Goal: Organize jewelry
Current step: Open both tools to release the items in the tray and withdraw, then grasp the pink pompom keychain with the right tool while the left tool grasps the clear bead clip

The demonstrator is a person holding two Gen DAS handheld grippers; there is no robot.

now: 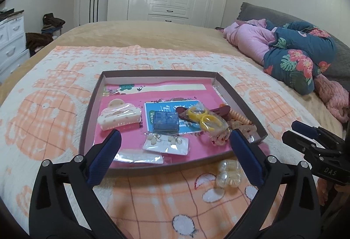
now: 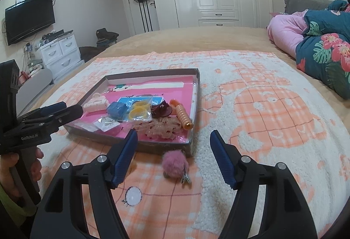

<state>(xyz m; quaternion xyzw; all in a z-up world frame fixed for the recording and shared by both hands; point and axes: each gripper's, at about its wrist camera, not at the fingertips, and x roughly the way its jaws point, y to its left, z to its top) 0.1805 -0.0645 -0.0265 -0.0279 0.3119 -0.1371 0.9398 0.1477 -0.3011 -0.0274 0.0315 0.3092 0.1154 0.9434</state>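
Pompom clip (image 2: 176, 161) on blanket outside tray (image 2: 194, 129), dead ahead between right gripper (image 2: 174, 152) jaws, spread, empty. Metal clip end points toward camera. Pearl clip (image 1: 228, 174) sits just inside left gripper's (image 1: 175, 153) right finger, jaws wide, empty.
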